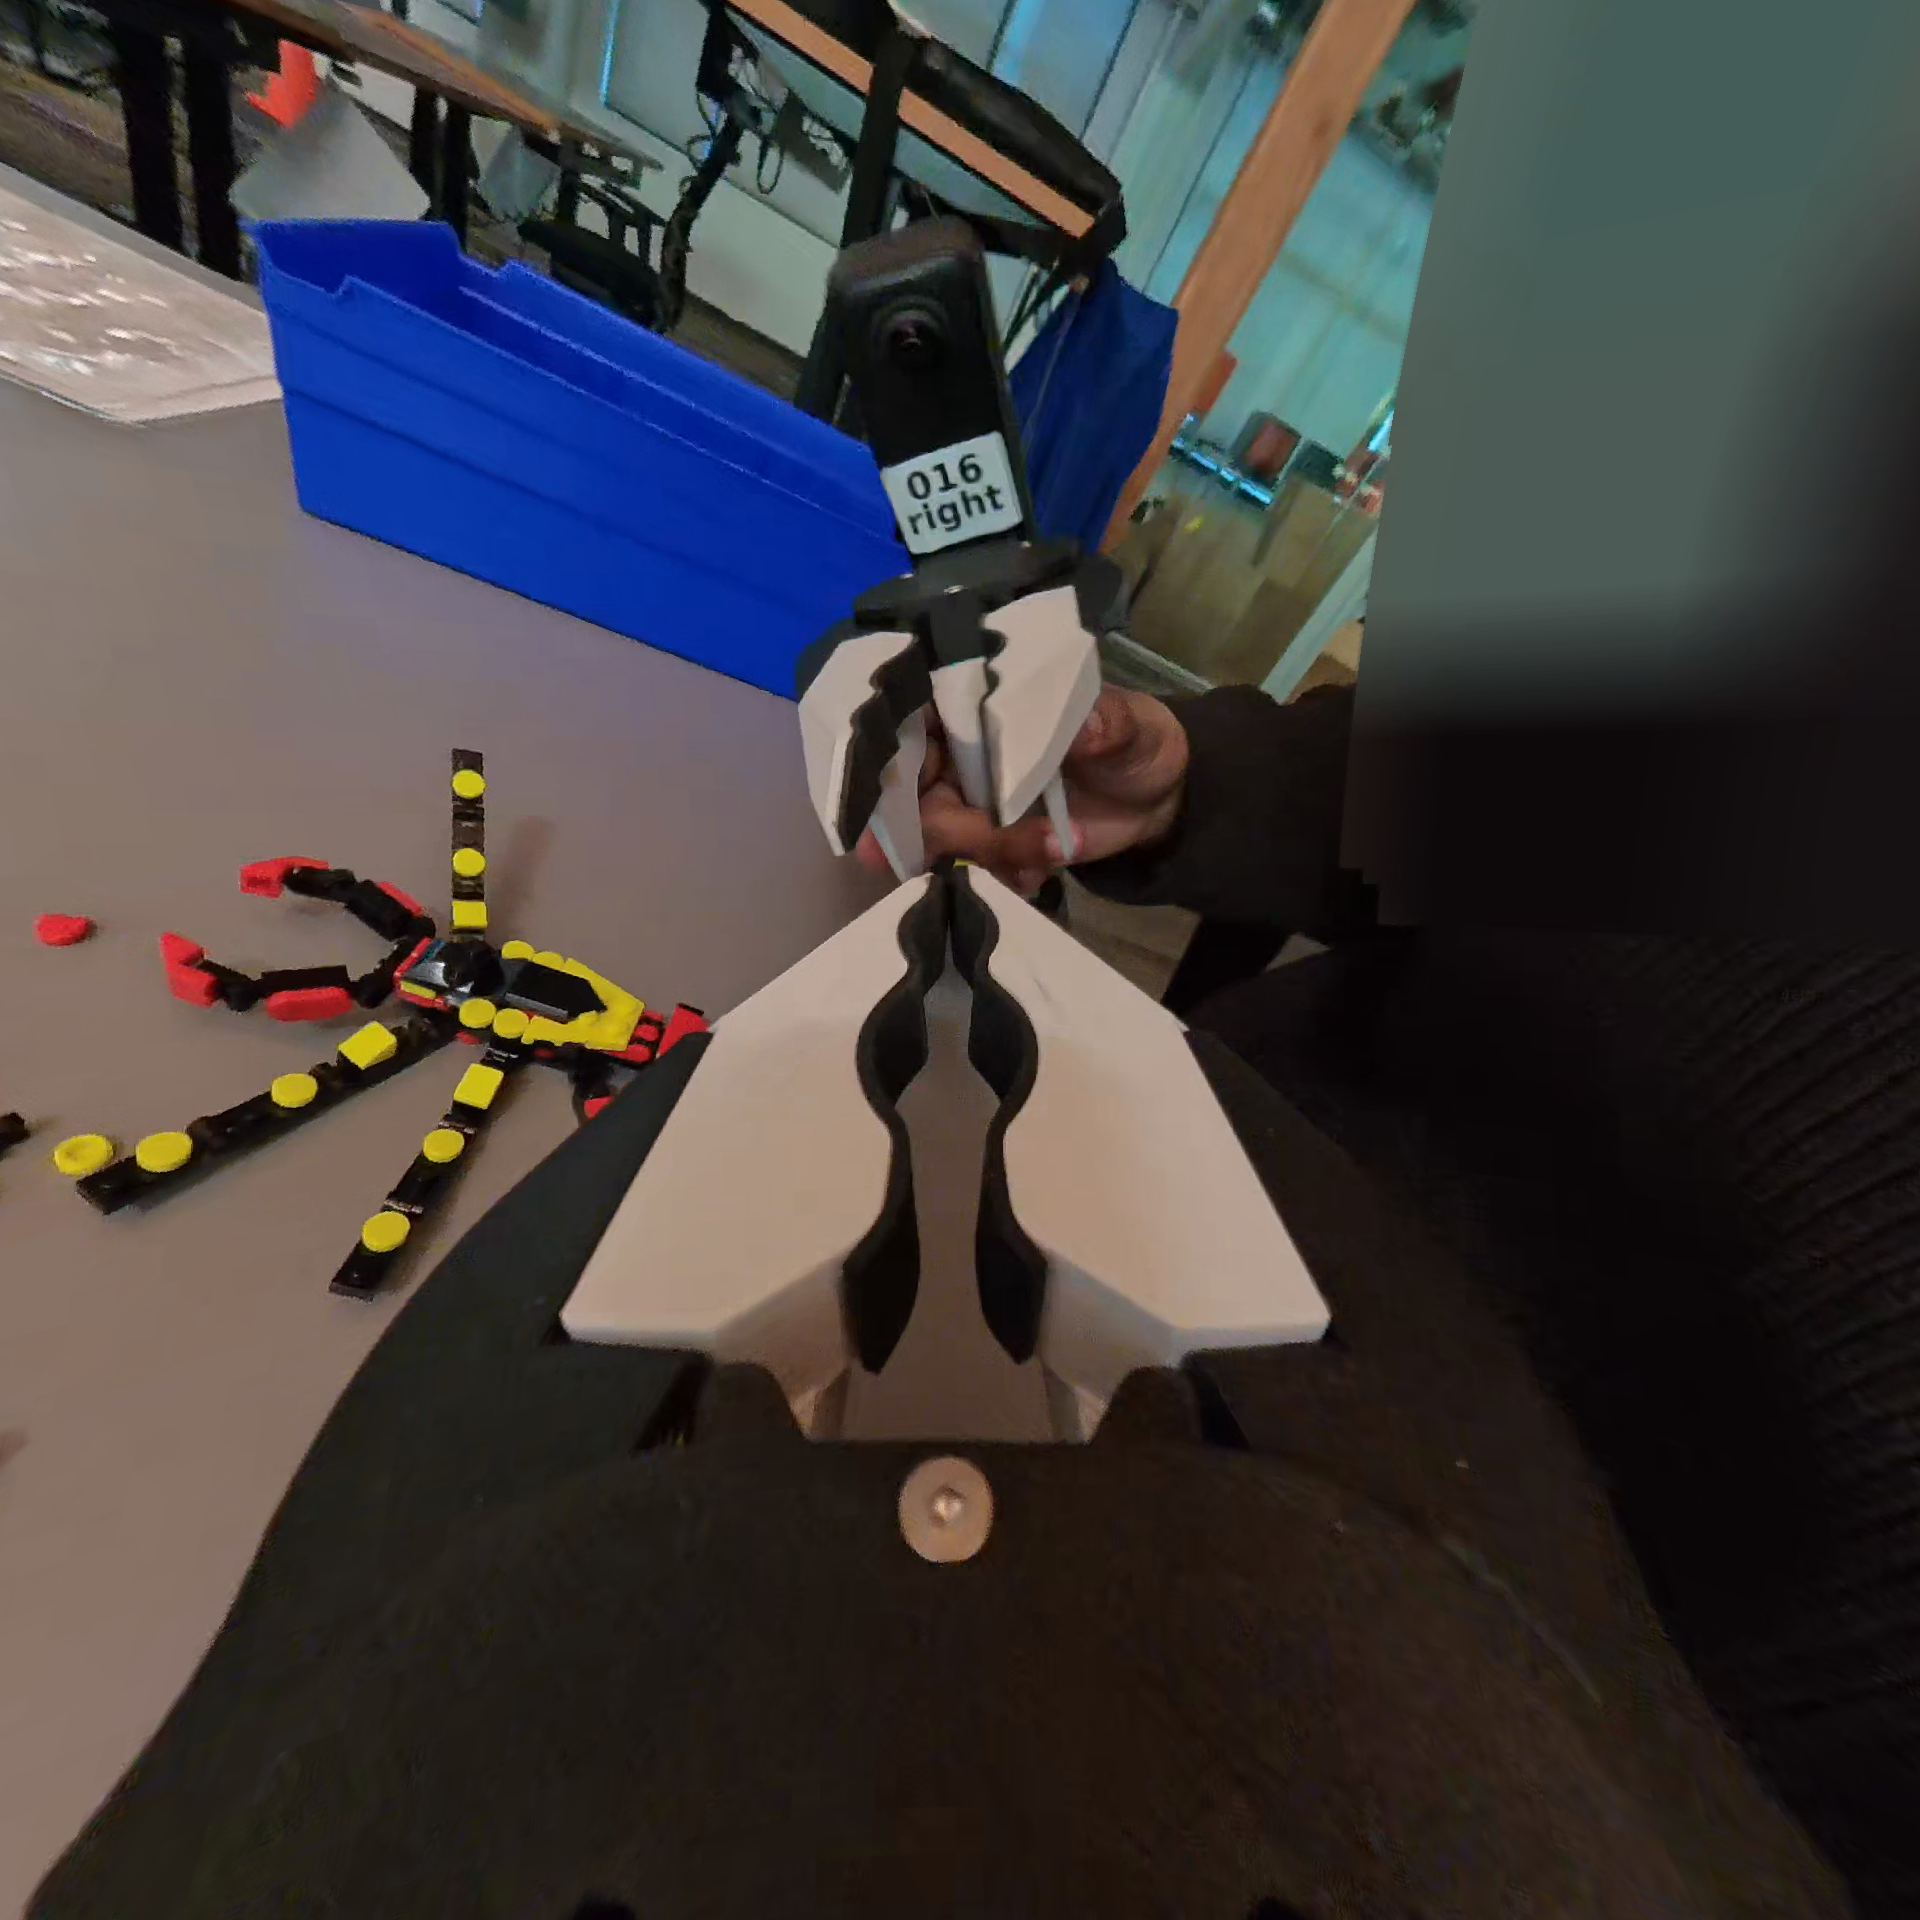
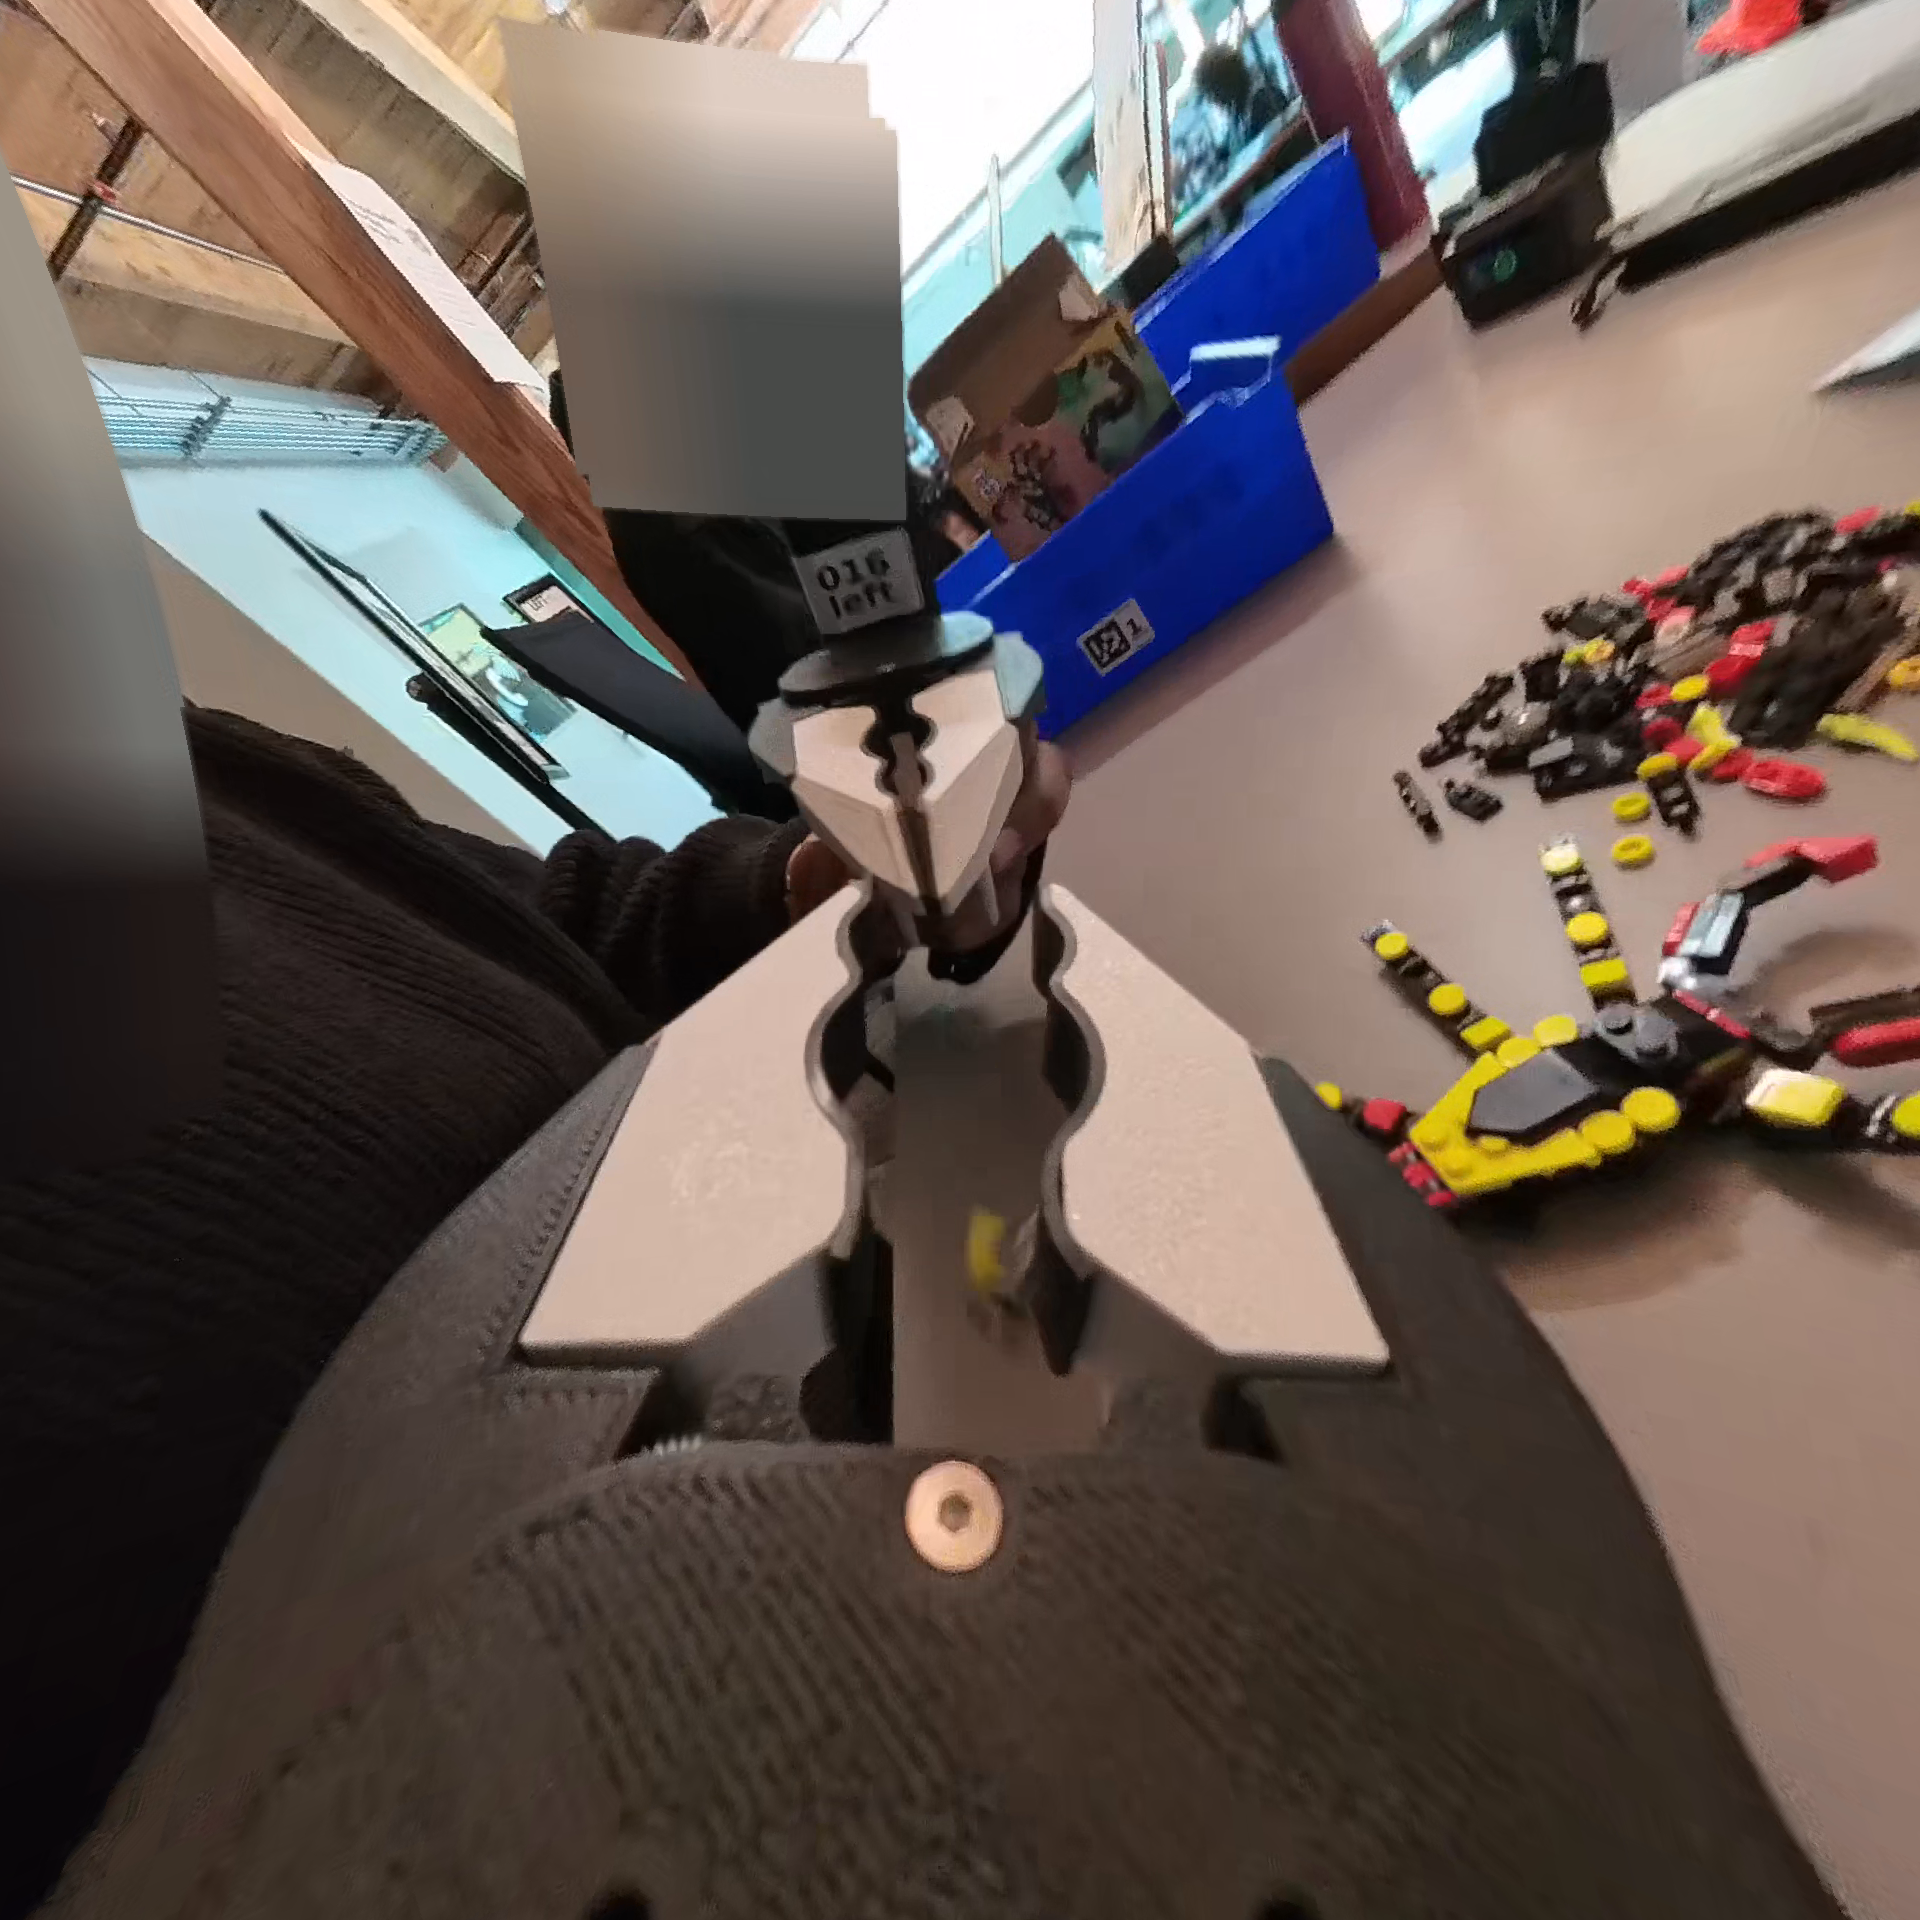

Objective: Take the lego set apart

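The black, yellow and red lego model (image 1: pixel 499 997) lies flat on the grey table (image 1: pixel 260 675), left of both grippers; it also shows in the right wrist view (image 2: pixel 1558 1101). My left gripper (image 1: pixel 951 883) is shut on a small black lego piece with a yellow bit (image 1: pixel 951 864), held in the air off the table's edge. That piece hangs below its tips in the right wrist view (image 2: pixel 966 961). My right gripper (image 2: pixel 951 914) faces it tip to tip, open, with its fingers on either side of the left tips. A blurred yellow bit (image 2: pixel 987 1262) shows low between the right fingers, not pressed.
A blue bin (image 1: pixel 540 416) stands behind the model; in the right wrist view (image 2: pixel 1164 582) it holds a cardboard box (image 2: pixel 1039 395). A pile of loose lego pieces (image 2: pixel 1714 675) lies beyond the model. A red piece (image 1: pixel 62 928) lies loose at the far left. My left and right fingertips are right by each other.
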`<state>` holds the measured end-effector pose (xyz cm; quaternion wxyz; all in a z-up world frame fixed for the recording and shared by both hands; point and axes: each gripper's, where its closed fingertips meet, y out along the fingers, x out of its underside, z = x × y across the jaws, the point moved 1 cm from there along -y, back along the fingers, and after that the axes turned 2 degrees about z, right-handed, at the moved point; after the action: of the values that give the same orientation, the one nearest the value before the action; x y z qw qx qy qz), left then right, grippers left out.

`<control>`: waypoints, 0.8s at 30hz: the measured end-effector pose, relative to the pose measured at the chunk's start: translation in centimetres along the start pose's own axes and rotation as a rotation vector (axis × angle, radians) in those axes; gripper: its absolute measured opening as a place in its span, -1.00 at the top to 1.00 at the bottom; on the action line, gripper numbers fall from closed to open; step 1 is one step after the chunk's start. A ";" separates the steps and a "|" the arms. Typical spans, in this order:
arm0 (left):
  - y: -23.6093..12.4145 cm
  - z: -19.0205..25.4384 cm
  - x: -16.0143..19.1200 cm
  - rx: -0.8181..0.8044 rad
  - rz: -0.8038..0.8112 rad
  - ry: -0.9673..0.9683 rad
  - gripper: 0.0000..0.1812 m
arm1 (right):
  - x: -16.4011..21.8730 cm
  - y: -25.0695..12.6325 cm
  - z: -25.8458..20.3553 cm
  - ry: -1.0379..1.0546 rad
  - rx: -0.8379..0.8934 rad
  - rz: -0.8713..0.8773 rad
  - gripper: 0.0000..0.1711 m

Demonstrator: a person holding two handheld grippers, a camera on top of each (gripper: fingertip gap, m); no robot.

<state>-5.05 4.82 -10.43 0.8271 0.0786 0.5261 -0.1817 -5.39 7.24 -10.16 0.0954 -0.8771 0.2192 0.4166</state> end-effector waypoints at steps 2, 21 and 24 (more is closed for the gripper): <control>0.1 0.0 0.0 -0.009 -0.008 0.013 1.00 | 0.7 0.0 0.2 0.022 -0.002 -0.045 0.73; 0.9 -1.8 3.4 -0.041 -0.148 -0.103 1.00 | -2.3 -6.6 4.0 -0.205 0.315 -0.009 0.75; 1.0 -1.8 3.6 -0.033 -0.156 -0.107 1.00 | -2.7 -6.9 4.0 -0.201 0.314 0.009 0.75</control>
<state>-4.79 5.51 -14.46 0.8385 0.0141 0.4887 -0.2407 -6.46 15.56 -10.77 0.2506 -0.8045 0.2750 0.4631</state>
